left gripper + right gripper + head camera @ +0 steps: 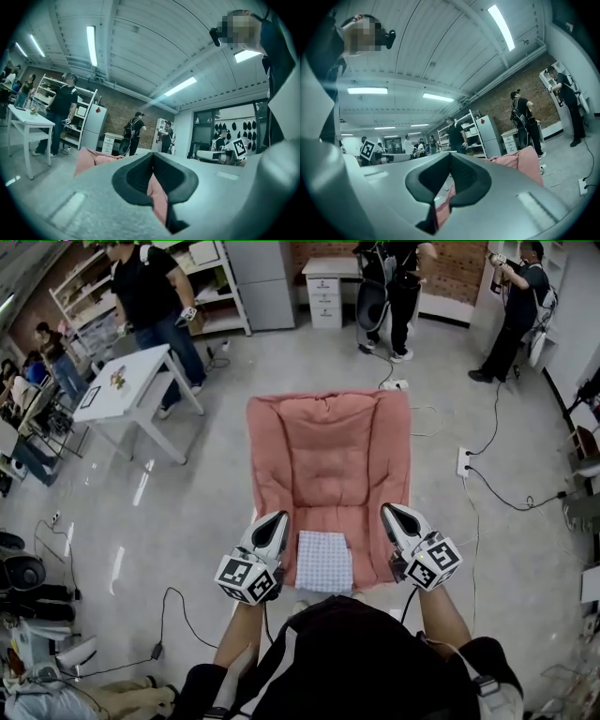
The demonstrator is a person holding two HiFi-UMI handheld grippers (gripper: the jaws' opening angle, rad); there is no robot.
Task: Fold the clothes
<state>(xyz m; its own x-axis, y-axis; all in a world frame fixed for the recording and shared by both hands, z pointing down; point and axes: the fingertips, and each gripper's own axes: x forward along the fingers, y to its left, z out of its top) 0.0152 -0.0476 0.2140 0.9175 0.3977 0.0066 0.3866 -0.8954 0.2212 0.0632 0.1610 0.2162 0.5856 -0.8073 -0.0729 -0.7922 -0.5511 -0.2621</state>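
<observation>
Room: open workshop, glossy grey floor (187,521), cables trailing over it, brick back wall, people standing beyond the far end of the pink garment (328,446)
Side furniture: white table (141,371) well left of the pink garment, plays no part
Surface: hidden, the pink garment covers all of it
Task thing: pink garment spread flat, straight ahead of the person, long axis running from near edge to far edge, collar end far
Left gripper (277,519): at near-left corner of the pink garment, jaws closed on a pinch of pink fabric, seen between the pads in the left gripper view
Right gripper (388,514): at near-right corner of the pink garment, jaws closed on pink fabric too, right gripper view shows it in the gap
Other cloth: checked cloth (324,561), folded small, at the near edge of the pink garment between the two grippers; on the garment or just off it, can't tell
Key relation: both grippers hold the near edge, one corner each, neither nearer; rest of the pink garment lies ahead of the jaws along its long axis
Step, judged: near edge gripped, likely to be carried toward the far edge for a crosswise fold
Risk, judged: checked cloth may get dragged or caught inside the fold; uneven pull skews the hem
</observation>
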